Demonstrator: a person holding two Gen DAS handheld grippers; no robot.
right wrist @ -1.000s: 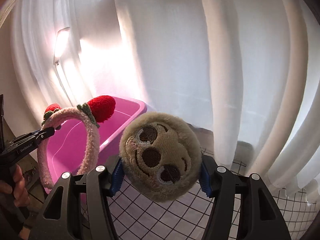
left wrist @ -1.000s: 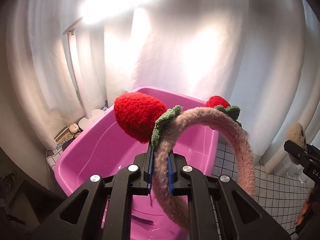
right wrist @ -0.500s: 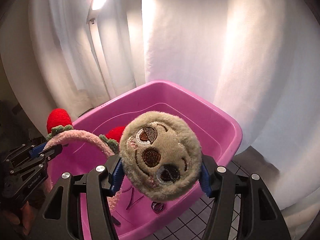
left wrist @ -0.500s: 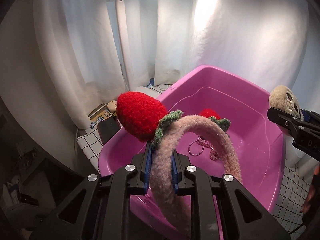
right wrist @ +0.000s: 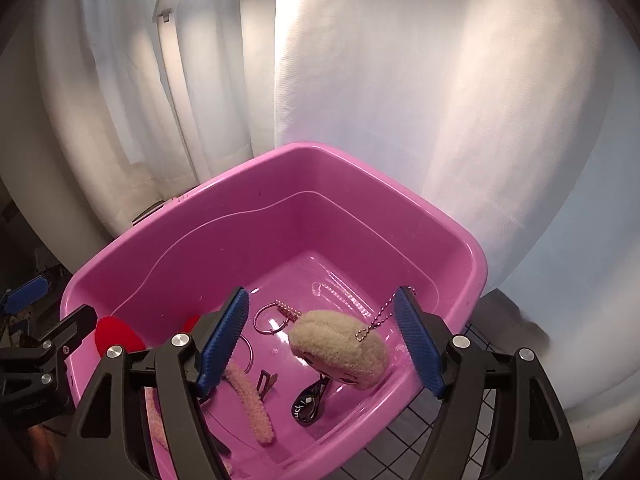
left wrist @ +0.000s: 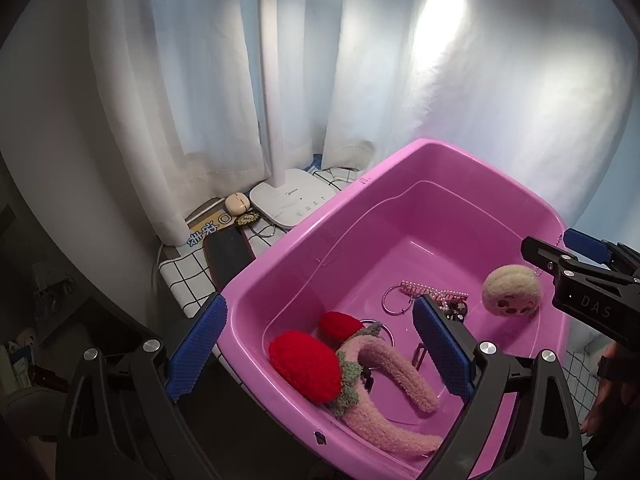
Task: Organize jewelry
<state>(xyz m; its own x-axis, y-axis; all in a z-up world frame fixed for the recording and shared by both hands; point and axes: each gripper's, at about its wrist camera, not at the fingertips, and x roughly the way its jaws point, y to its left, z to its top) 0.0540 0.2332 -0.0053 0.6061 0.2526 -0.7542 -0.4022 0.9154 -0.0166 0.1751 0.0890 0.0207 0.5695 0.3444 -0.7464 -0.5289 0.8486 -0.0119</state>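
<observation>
A pink tub point(left wrist: 300, 240) point(right wrist: 360, 160) stands under both grippers. My left gripper point(left wrist: 320, 304) point(right wrist: 60, 304) is over its near side, its jaws opening wide with nothing between the pads. The fluffy pink headband point(left wrist: 384, 380) point(right wrist: 248, 396) with red strawberries point(left wrist: 304, 364) lies loose on the tub floor below it. My right gripper point(right wrist: 322, 292) point(left wrist: 556, 248) is opening over the tub's right side. The beige plush face charm point(right wrist: 340, 344) point(left wrist: 512, 290) hangs low between its pads, which do not press it. The charm's ball chain point(right wrist: 380, 316) runs up toward the right pad.
Inside the tub lie a ring with a bead chain point(left wrist: 396, 300) point(right wrist: 272, 320), a hair clip point(right wrist: 266, 380) and a small black piece point(right wrist: 310, 400). Left of the tub on a checked cloth point(left wrist: 180, 272) are a lamp base point(left wrist: 292, 200) and a phone point(left wrist: 228, 252). White curtains hang behind.
Both grippers came over the tub. The left jaws opened and the headband dropped to the tub floor. The right jaws widened and the plush charm slipped down out of the pads.
</observation>
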